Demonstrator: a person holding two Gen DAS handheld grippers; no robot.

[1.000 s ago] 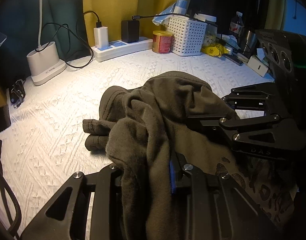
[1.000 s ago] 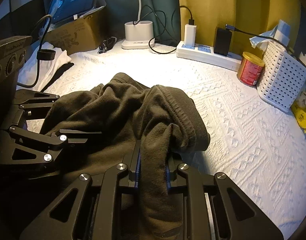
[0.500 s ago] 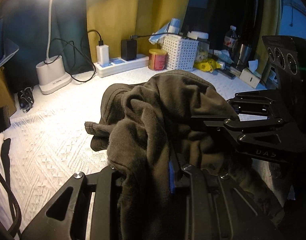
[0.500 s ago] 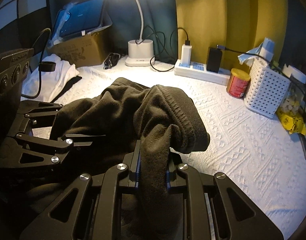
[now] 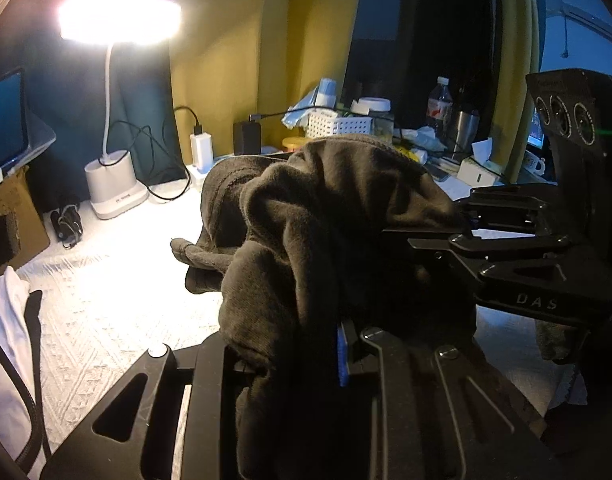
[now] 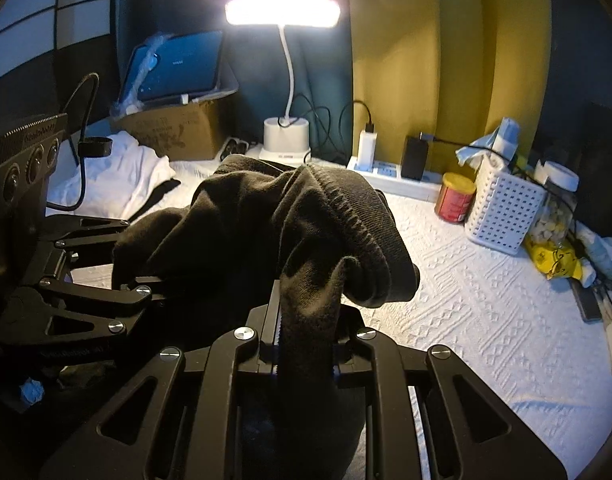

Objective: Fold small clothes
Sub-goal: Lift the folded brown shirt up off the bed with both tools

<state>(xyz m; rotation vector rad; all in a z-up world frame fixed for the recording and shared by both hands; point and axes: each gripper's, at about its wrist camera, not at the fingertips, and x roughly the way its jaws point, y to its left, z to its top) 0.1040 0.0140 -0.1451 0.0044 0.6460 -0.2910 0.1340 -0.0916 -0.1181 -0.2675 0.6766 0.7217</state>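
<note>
Holding one dark olive garment [image 5: 338, 216] up over the white textured bedspread [image 6: 486, 300], both tools clamped on it.

Pinching a bunched fold of cloth in the left gripper [image 5: 306, 344], pads closed tight on the fabric; gripping a ribbed band edge in the right gripper [image 6: 306, 320] likewise. Hanging crumpled between the two, above the middle of the spread. Glowing along the far edge: a desk lamp [image 6: 284, 12], beside a power strip [image 6: 390, 178], red can [image 6: 455, 197] and white basket [image 6: 502, 208].
</note>
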